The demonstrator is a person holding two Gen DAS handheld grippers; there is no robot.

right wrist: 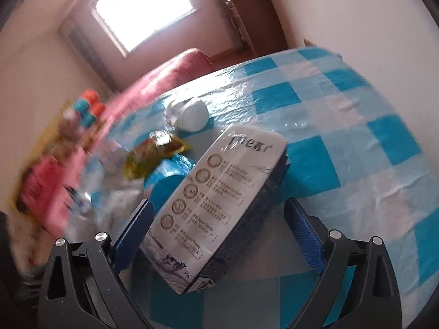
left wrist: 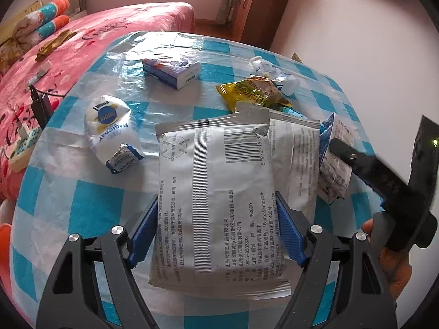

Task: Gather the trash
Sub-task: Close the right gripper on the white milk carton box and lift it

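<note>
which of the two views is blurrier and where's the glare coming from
Right wrist view is blurrier: motion smear across its left side, though the box between the open right gripper stays readable; the window is blown out white, with glare on the tablecloth. Left wrist view is sharp, the silver packet print legible, only fisheye bending at edges.

A grey pouch [left wrist: 219, 203] lies on the table [left wrist: 90, 205] between the left gripper [left wrist: 216, 227] fingers; snack packet [left wrist: 252, 93] behind, tissue pack [left wrist: 109, 126] left.
</note>
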